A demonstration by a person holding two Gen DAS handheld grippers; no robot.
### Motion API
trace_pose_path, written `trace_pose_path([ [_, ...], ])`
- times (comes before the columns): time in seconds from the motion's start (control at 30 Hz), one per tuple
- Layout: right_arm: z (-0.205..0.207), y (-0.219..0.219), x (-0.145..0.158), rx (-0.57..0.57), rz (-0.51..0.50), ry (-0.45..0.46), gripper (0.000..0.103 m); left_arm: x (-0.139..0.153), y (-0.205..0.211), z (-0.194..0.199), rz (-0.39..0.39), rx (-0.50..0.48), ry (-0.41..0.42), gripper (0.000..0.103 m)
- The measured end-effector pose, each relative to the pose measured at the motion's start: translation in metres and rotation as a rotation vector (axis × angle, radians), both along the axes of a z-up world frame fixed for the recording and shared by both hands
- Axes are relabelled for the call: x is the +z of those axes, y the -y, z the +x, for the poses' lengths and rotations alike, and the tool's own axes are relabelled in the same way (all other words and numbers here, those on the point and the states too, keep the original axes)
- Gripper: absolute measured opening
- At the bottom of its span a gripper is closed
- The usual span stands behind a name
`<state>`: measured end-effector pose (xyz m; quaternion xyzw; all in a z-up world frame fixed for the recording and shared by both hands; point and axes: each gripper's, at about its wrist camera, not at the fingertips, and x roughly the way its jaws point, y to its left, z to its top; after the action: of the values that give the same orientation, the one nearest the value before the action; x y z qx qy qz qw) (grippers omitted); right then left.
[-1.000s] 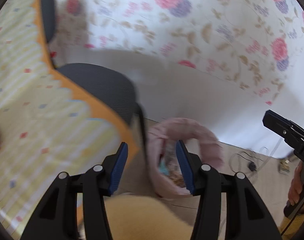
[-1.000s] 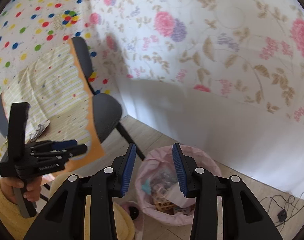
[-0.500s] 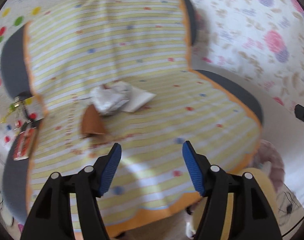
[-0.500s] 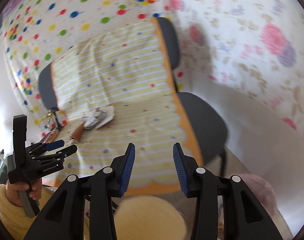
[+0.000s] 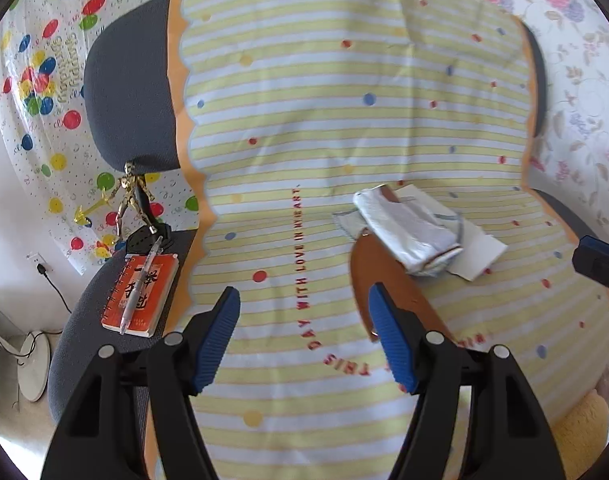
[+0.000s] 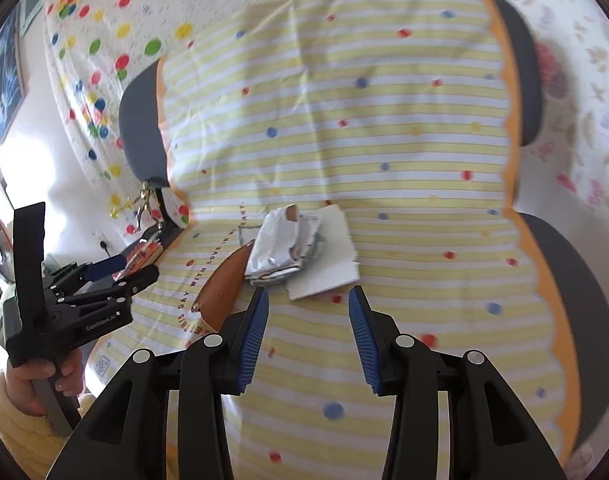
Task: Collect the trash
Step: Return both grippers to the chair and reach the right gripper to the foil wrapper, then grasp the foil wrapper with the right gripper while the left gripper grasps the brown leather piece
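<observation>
While both claws hang empty over the striped cloth (image 6: 384, 120), the step in hand looks like the reach for the next piece of trash. The right claw (image 6: 308, 336) has its jaws moderately apart with nothing between them, aimed just short of the crumpled silver wrapper (image 6: 280, 248) lying on a white paper sheet (image 6: 328, 268). The left claw (image 5: 304, 336) gapes wider, also bare, with the brown wrapper (image 5: 380, 276) beside its right finger. All three scraps touch in one small heap mid-cloth. I'd guess the next move calls for dipping forward and pinching the crumpled wrapper cleanly, without snagging the cloth. Off left sit an orange notebook (image 5: 144, 292) with a pen (image 5: 142, 284) and a gold figurine (image 5: 134, 196).
</observation>
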<state>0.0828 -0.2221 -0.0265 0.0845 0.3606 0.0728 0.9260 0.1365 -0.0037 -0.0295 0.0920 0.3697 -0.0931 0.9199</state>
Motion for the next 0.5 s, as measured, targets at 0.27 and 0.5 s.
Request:
trace_pose_path([
  [0.27,0.082,-0.046,-0.031,0.088,-0.049,-0.058,0.043,-0.021,-0.011,0.033,-0.021,0.039,-0.043,0.065],
  [0.5,0.121,-0.04,-0.065,0.009,-0.068,-0.173,0.043,-0.023,-0.02,0.037,-0.051,0.056,-0.047,0.065],
])
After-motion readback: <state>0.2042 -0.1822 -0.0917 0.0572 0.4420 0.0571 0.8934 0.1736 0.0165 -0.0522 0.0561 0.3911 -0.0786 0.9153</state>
